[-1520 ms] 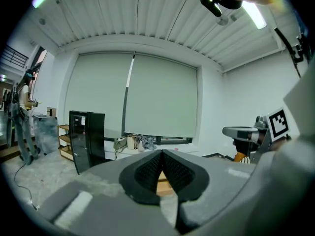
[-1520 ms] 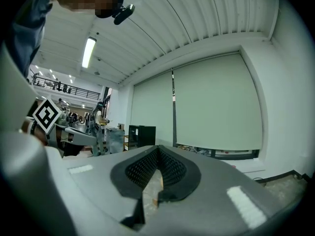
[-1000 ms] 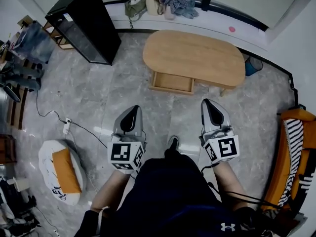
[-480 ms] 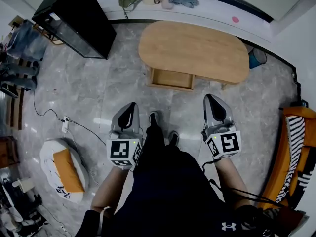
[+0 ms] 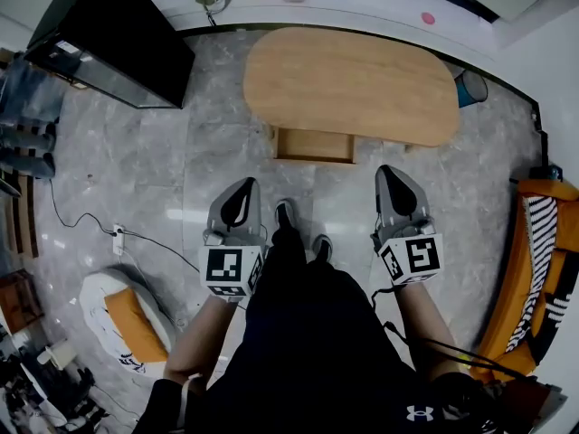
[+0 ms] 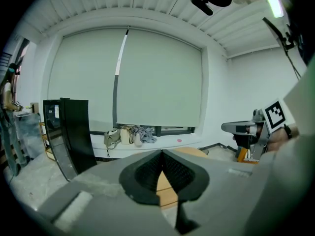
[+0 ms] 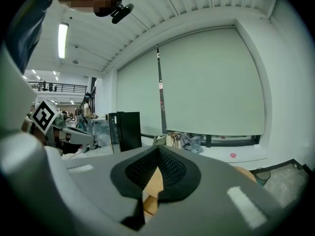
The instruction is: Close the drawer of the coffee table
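I have closed in on the coffee table [image 5: 353, 80]. Its drawer [image 5: 315, 145] stands pulled out on the near side, closer to both tools than a second ago. The left gripper [image 5: 242, 193] and right gripper [image 5: 391, 181] stay pressed together, empty, short of the drawer front. A shoe [image 5: 283, 213] now shows between them.

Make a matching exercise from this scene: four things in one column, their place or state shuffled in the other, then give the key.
1. drawer
2. black cabinet
3. blue bin
4. left claw

a. shut, holding nothing
b. on the floor by the right end of the coffee table in the head view
c. pulled out toward the person
d. top left in the head view

Pairs: 1-c, 2-d, 3-b, 4-a
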`<state>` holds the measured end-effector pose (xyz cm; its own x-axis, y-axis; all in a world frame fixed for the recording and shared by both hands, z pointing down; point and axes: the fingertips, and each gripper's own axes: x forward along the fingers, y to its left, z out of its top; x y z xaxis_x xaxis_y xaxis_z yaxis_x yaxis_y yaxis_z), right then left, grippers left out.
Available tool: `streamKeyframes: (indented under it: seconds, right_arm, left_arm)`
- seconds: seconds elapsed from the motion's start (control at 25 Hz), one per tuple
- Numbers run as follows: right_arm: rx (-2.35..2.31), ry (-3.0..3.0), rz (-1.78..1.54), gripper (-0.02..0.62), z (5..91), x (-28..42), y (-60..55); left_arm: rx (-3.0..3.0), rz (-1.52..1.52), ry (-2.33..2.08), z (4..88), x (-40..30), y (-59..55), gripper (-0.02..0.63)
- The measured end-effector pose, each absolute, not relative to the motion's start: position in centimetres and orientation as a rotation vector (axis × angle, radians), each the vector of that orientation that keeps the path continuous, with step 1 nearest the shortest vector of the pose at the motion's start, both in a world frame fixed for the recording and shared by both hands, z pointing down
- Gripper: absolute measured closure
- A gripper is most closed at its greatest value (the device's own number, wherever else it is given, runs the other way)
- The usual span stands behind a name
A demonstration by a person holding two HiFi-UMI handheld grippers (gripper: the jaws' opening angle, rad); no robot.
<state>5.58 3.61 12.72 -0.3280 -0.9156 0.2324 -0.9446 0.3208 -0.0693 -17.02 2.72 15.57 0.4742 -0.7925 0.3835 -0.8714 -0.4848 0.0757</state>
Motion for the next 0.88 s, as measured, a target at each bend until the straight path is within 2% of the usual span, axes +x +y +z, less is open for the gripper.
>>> streamKeyframes:
  seconds: [0.24,0.48,0.88]
  right_arm:
    - [1.701,-2.405,0.320,0.594,14.6,3.6,0.0]
    - [1.660,-2.278,0.270,0.592,19.0,5.1,-3.0]
    - [1.565,-2.112,0.525,0.592,36.2,11.6,-1.7]
  left_arm:
    - [2.482,0.497,-1.352,17.9,-18.7,-1.0,0.606]
    - [2.565,0.674,-1.305,23.0,-19.5,-4.2,0.604]
    - [2.529,0.969,-1.121,38.2,-16.8,-6.4,0.552]
